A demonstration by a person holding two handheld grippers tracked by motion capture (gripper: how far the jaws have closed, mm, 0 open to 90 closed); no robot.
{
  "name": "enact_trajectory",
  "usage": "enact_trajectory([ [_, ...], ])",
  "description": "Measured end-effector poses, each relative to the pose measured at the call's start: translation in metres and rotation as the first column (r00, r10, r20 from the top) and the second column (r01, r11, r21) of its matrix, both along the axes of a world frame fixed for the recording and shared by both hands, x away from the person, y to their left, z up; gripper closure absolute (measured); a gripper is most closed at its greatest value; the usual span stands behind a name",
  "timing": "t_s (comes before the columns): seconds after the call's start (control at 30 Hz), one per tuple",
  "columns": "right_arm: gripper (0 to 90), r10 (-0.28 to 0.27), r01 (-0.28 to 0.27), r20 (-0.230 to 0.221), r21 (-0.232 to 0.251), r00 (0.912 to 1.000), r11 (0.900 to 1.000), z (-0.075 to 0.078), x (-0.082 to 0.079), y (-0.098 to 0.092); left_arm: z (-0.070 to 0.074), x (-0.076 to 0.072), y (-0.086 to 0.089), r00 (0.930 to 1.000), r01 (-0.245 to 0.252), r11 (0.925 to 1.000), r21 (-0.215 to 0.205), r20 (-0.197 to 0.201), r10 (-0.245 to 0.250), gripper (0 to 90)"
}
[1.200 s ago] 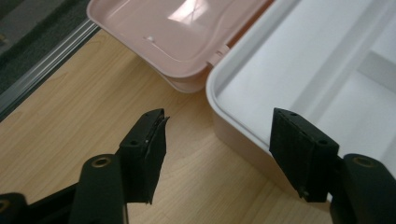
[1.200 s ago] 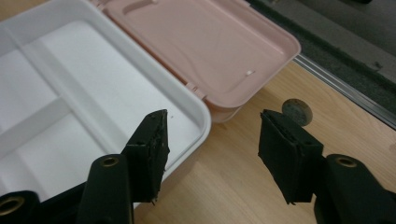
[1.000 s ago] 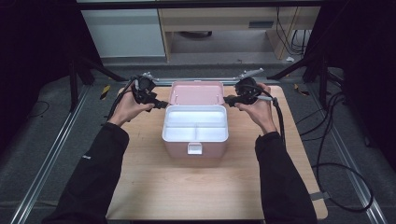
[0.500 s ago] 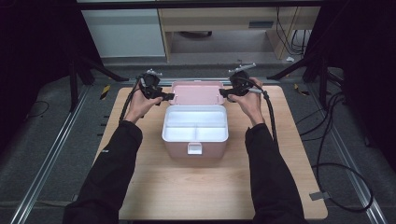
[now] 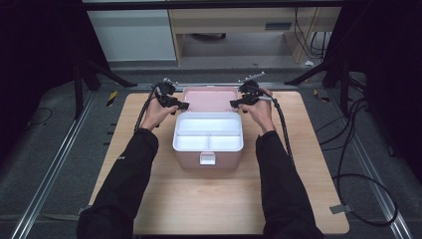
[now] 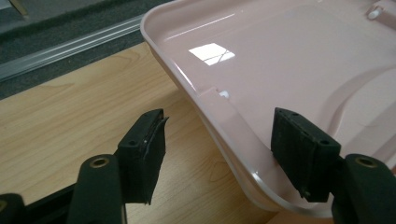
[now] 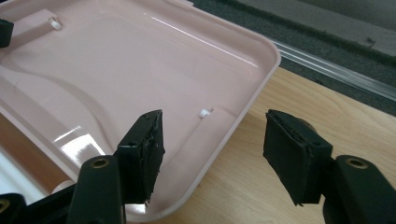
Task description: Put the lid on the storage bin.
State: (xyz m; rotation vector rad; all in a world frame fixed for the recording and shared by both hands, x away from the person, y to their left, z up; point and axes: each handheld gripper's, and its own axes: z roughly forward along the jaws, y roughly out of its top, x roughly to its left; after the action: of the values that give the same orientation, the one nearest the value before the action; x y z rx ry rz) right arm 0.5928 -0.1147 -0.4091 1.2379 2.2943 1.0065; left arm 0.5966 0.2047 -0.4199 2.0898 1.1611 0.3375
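Note:
A pink box (image 5: 209, 162) stands mid-table with a white divided tray (image 5: 208, 132) in it. Its pink lid (image 5: 211, 98) lies open and flat behind it. My left gripper (image 5: 183, 105) is at the lid's left edge. In the left gripper view the lid's (image 6: 289, 60) rim runs between the jaws of that gripper (image 6: 219, 140); they have just been closing and the pads (image 6: 144, 149) stand clear of it. My right gripper (image 5: 234, 104) is at the lid's right edge, open, and in the right gripper view the lid's (image 7: 116, 60) rim passes between its (image 7: 212, 149) jaws untouched.
The wooden table (image 5: 149, 199) has bare room on both sides of the box and in front of it. A white latch (image 5: 207, 158) sits on the box's front. Metal rails (image 5: 54, 164) run along the left, and cables (image 5: 358, 174) lie on the floor at the right.
Both hands have moved inward and down, so each gripper now straddles a side edge of the open lid. The box and lid have not moved.

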Motion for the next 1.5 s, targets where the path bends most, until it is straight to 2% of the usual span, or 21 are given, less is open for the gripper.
enact_trajectory([
  [0.23,38.8,0.016,-0.016,-0.047,0.003,0.9988,1.000,-0.013,0.005,0.007,-0.005,0.003,-0.007,0.9996,0.027,0.9995,-0.017,-0.009,-0.027,40.6],
  [0.43,38.3,0.010,-0.007,-0.056,0.043,0.9984,0.999,-0.017,0.008,0.005,-0.005,0.003,-0.006,0.9995,0.028,0.9991,-0.033,-0.014,-0.028,40.6],
  [0.63,40.0,0.006,-0.004,-0.044,0.047,0.9990,0.999,-0.016,0.009,0.005,-0.001,0.003,-0.004,0.9997,0.019,0.9981,-0.058,-0.016,-0.020,41.7],
  [0.83,42.2,-0.007,0.008,-0.014,0.059,0.9999,0.998,-0.009,0.007,0.004,0.007,0.001,-0.002,0.9995,0.023,0.9975,-0.067,0.021,-0.022,42.4],
  [1.03,44.7,-0.015,0.011,0.040,0.103,0.9991,0.995,0.006,0.002,0.000,0.029,-0.003,-0.006,0.9976,0.033,0.9993,-0.015,0.062,-0.032,42.3],
  [1.17,45.0,-0.015,0.005,0.068,0.138,0.9976,0.990,0.017,-0.003,-0.004,0.039,-0.010,-0.007,0.9954,0.032,0.9994,-0.013,0.091,-0.031,43.4],
  [1.33,44.9,-0.014,0.000,0.111,0.122,0.9938,0.993,0.029,-0.012,-0.002,0.052,-0.019,-0.005,0.9923,0.045,0.9990,-0.002,0.116,-0.044,44.3],
  [1.4,45.0,-0.014,-0.002,0.122,0.129,0.9924,0.992,0.035,-0.016,-0.002,0.058,-0.023,-0.002,0.9914,0.051,0.9986,-0.018,0.122,-0.048,44.9],
  [1.5,45.7,-0.012,-0.008,0.143,0.141,0.9897,0.990,0.043,-0.021,-0.002,0.063,-0.028,0.000,0.9902,0.058,0.9982,-0.017,0.129,-0.055,45.4],
])
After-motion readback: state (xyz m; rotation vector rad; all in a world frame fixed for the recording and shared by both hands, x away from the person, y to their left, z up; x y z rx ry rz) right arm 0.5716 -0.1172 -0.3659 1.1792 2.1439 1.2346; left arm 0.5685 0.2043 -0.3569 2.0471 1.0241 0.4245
